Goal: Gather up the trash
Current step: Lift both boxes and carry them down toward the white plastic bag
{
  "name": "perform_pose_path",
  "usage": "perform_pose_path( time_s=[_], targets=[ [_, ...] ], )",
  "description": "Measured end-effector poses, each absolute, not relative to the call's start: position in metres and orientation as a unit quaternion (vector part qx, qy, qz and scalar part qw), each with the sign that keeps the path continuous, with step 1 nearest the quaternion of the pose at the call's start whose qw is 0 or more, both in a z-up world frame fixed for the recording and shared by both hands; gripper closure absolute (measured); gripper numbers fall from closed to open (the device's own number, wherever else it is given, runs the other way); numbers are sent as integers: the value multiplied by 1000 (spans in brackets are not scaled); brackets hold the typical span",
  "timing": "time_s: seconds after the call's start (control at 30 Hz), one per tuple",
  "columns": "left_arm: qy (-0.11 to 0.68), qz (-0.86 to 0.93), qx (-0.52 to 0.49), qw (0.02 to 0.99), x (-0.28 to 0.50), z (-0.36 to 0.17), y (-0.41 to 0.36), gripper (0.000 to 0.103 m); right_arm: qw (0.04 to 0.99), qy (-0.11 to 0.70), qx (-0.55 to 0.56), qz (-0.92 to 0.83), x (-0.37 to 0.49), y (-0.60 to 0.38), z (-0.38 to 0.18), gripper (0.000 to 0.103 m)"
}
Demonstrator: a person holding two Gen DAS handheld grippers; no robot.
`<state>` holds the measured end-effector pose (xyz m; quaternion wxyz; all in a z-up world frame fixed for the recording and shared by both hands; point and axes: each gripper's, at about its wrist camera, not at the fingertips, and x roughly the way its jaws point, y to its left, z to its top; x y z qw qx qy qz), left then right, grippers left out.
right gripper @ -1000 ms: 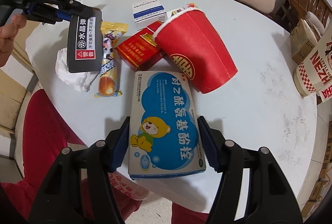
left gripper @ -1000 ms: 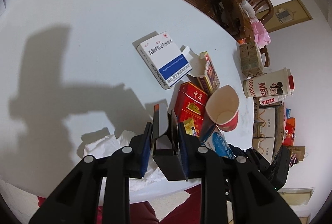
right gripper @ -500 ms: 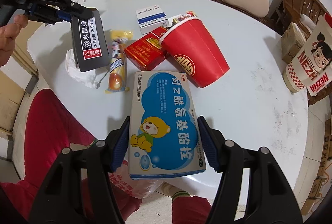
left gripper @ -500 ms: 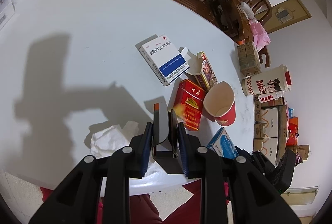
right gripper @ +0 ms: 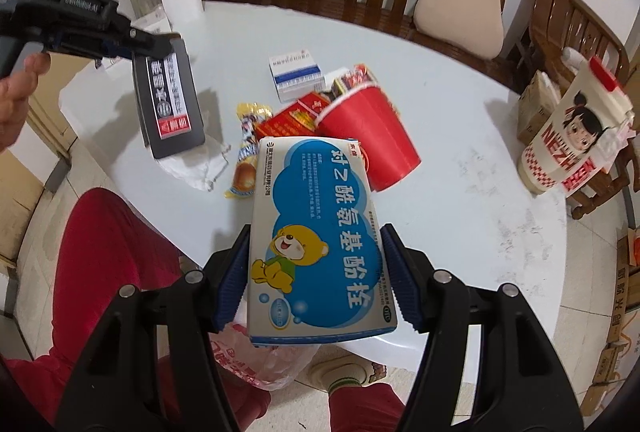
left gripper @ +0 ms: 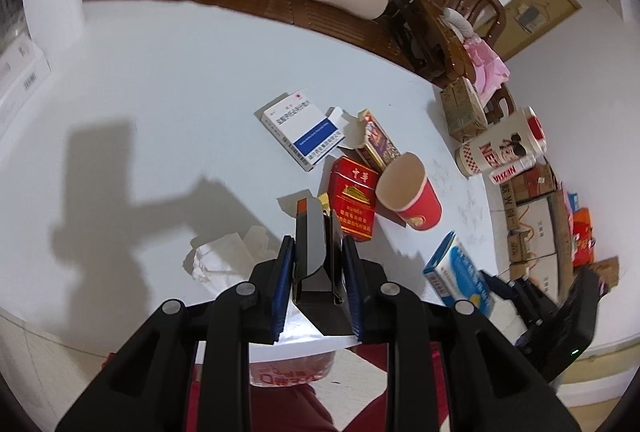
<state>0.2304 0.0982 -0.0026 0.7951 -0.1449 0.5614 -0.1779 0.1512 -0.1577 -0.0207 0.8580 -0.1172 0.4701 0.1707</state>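
Trash bag (right gripper: 260, 364) is the landmark here, a thin pink-printed plastic one hanging at the table (right gripper: 460, 199) edge by the person's lap. Right gripper (right gripper: 320, 272) is clamped on the blue medicine box (right gripper: 316, 232), gripped across its short sides with the long axis running out along the fingers, and the box's near end sits pretty much right above the bag. Left gripper (left gripper: 318, 264) is squeezed tight on a black packet (right gripper: 168, 103), up and further off to the left of the bag. So right is closer, I'd guess it drops first. Red cup (right gripper: 368, 135), cigarette pack (left gripper: 354, 203) and tissue (left gripper: 224, 256) lie on the table beyond the bag.
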Motion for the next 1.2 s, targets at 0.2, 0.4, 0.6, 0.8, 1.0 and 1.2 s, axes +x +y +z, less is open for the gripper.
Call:
perform_pose_path(
  time_s=[0.2, 0.4, 0.6, 0.8, 1.0, 1.2],
  targets=[
    [545, -184, -109, 811, 202, 11, 86, 79, 875, 440, -117, 164, 131, -158, 9, 41],
    [525, -194, -67, 826, 164, 22, 69, 79, 884, 422, -117, 163, 108, -156, 28, 41],
    [521, -205, -39, 828, 129, 16, 54, 79, 885, 417, -120, 169, 84, -149, 36, 41],
    [514, -206, -23, 832, 100, 4, 46, 79, 885, 413, -123, 174, 57, -143, 34, 41],
    [516, -200, -23, 833, 77, -17, 42, 79, 883, 416, -127, 177, 32, -135, 22, 41],
    [516, -195, -18, 834, 56, -36, 41, 79, 882, 417, -126, 179, 13, -128, 10, 41]
  ],
)
